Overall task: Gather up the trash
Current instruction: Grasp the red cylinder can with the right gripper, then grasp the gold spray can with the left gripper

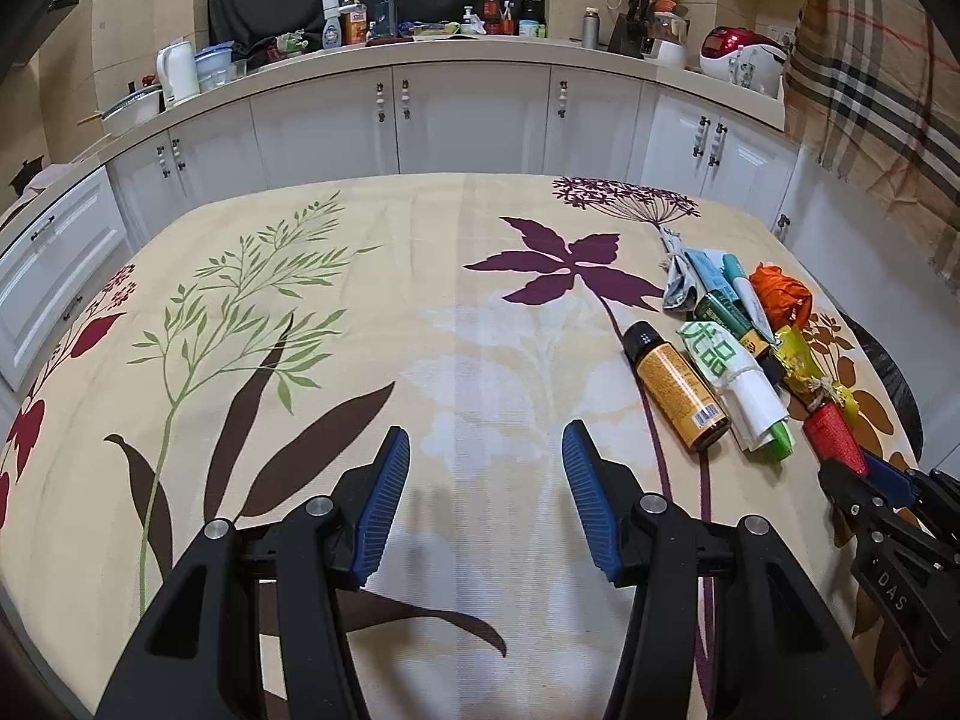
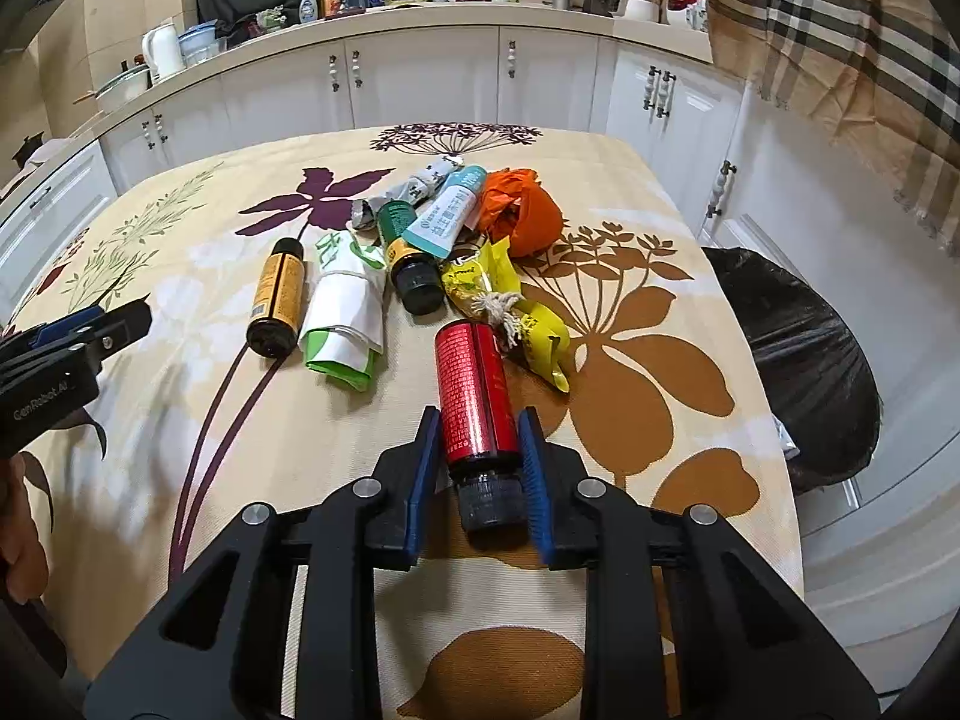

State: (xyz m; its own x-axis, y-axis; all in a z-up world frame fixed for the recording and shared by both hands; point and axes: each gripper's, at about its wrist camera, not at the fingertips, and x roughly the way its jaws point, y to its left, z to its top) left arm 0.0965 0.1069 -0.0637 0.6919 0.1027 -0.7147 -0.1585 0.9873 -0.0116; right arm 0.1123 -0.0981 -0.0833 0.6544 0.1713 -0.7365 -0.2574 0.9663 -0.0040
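A pile of trash lies on the flowered tablecloth. In it are a red bottle with a black cap, an orange-labelled dark bottle, a green and white packet, a green bottle, a teal tube, a yellow wrapper and an orange bag. My right gripper is shut on the red bottle, one blue pad against each side, the bottle lying on the cloth. My left gripper hangs open over bare cloth left of the pile, holding nothing.
A bin lined with a black bag stands beside the table's right edge. White cabinets and a crowded counter run behind the table. A plaid cloth hangs at the upper right.
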